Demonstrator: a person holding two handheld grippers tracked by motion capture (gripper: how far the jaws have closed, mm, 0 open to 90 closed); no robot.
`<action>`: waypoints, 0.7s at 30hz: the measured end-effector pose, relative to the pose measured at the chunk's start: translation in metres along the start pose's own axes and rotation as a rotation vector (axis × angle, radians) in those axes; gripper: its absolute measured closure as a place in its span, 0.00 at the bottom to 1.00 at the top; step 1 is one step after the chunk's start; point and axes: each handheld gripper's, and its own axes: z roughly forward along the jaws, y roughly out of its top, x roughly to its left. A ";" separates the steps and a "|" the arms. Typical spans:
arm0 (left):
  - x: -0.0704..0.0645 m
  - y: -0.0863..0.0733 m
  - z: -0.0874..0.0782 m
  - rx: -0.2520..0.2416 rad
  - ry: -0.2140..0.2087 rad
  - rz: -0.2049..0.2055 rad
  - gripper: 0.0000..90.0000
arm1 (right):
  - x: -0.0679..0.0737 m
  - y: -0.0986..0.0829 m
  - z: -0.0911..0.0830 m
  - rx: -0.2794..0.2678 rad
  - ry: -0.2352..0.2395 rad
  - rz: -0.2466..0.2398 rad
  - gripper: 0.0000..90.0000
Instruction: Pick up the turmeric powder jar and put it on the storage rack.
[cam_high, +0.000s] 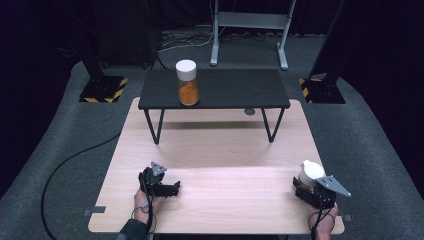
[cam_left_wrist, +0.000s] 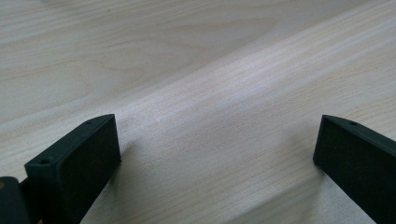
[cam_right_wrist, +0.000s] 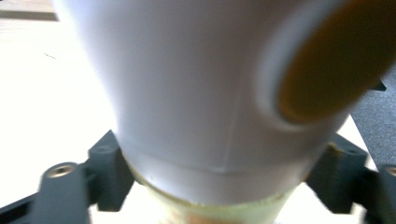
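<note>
Low right gripper (cam_high: 311, 184) clamping white-capped container (cam_high: 310, 172), left gripper (cam_high: 175, 188) agape

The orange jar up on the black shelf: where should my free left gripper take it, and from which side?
Grip the clear body of the orange jar just below its white cap, coming level from the front. It stands upright near the shelf front edge, and its round sides suit the open left gripper. The right gripper holds a white-capped container.
</note>
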 end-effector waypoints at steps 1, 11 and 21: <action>0.000 0.000 0.000 0.000 0.000 0.000 0.00 | -0.001 -0.001 -0.001 0.001 0.006 0.011 0.29; 0.000 0.000 0.000 -0.002 0.000 -0.001 0.00 | 0.004 0.000 -0.004 0.005 -0.010 -0.003 0.33; 0.000 0.000 0.000 -0.002 0.002 0.000 0.00 | 0.006 0.010 -0.011 -0.003 0.001 -0.009 0.33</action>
